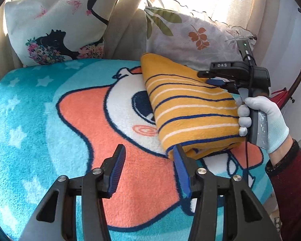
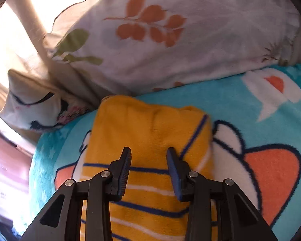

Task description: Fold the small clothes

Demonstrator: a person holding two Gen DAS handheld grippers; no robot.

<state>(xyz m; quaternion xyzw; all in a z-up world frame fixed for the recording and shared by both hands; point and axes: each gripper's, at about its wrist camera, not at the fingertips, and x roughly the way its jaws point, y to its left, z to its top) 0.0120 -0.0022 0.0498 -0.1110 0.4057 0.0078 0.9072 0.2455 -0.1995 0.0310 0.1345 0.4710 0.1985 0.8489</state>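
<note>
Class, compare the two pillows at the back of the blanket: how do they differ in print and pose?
The left pillow bears a black silhouette figure with bright flowers; the right pillow bears orange and green leaves. The left pillow stands upright, clear of the yellow striped garment; the right pillow slumps behind it. Both are pale and rest at the back edge of the blue cartoon blanket.

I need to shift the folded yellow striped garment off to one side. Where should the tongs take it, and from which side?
Grip the yellow striped garment at its thick folded edge nearest the left tongs, coming in low from that side. The layers stack there into a rounded roll, so one pinch probably catches them all, and the blanket in front is bare.
</note>
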